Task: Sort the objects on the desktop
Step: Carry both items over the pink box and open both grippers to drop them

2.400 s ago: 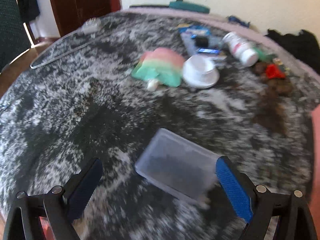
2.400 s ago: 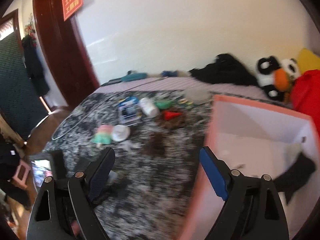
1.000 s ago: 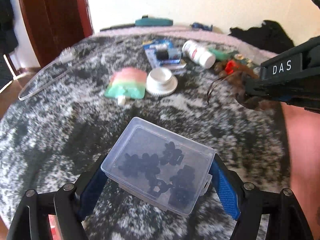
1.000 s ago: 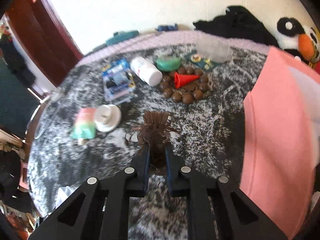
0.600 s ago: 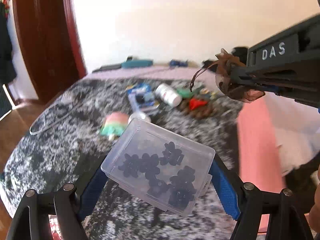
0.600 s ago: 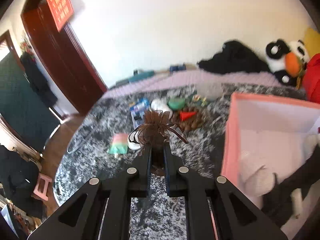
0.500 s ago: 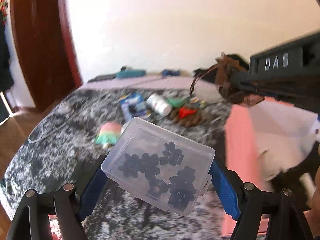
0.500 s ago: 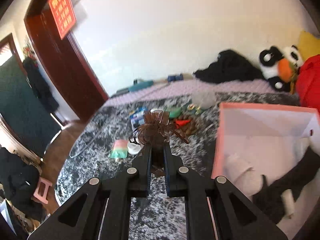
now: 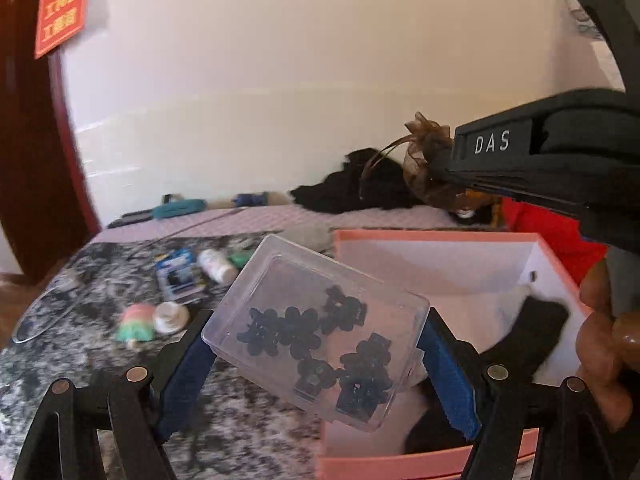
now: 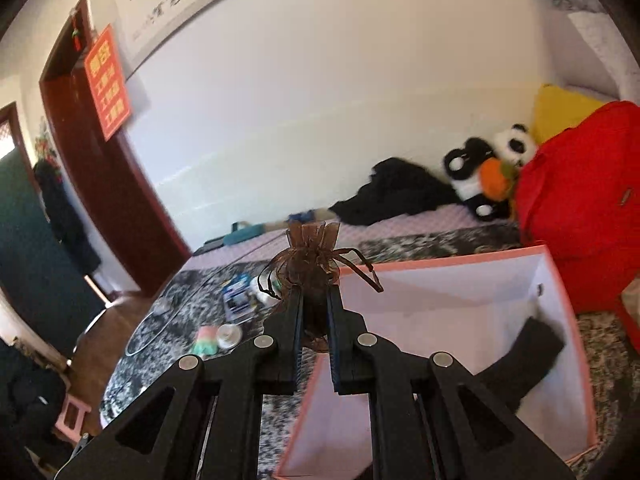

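Note:
My left gripper [image 9: 316,344] is shut on a clear plastic box [image 9: 276,288] with several dark flower-shaped clips inside, held above the near left corner of the pink storage box [image 9: 432,236]. My right gripper [image 10: 314,300] is shut on a brown organza drawstring pouch [image 10: 312,256] and holds it high over the pink box's left edge [image 10: 440,262]. The pouch also shows in the left wrist view [image 9: 424,160], at the right gripper's tip. A black item [image 10: 524,352] lies inside the pink box.
On the marbled grey table [image 9: 80,360] lie a rainbow pouch [image 9: 136,322], a white lid [image 9: 172,316], a blue blister pack [image 9: 180,272], a white bottle [image 9: 216,266] and a clear cable [image 9: 36,320]. A panda plush [image 10: 480,176] and red bag [image 10: 580,208] stand behind.
Both grippers have lifted their loads off the table and swung right, and now they hang over the pink box. Earlier the left gripper closed on the clear box and the right on the pouch.

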The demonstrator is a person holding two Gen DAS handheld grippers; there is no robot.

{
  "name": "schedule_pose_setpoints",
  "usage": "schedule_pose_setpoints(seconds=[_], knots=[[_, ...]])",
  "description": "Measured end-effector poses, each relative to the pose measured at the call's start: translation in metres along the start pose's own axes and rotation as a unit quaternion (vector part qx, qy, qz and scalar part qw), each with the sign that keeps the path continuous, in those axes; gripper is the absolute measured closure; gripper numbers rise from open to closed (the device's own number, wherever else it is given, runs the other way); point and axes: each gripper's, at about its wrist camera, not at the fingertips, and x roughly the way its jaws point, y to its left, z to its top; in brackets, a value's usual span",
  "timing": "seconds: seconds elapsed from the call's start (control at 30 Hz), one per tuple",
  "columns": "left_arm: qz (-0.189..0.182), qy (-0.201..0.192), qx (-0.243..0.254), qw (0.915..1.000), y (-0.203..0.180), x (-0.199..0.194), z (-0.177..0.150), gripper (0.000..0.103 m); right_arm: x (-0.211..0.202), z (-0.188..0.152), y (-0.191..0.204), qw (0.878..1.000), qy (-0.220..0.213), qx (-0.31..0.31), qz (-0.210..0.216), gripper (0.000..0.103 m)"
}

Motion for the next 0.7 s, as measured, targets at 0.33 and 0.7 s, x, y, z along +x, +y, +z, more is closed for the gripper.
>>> schedule_pose_setpoints(seconds=[0.33, 0.7], knots=[[-0.051, 0.025, 0.016, 0.9982, -0.05, 0.033, -0.003, 0.021, -0.009, 0.003, -0.067, 0.997, -0.006, 0.01, -0.073, 0.092], [-0.079, 0.063, 0.018, 0.9947, -0.081, 0.084, -0.014, 0.021, 0.012, -0.006, -0.129, 0.99, 0.026, 0.016, -0.135, 0.092]])
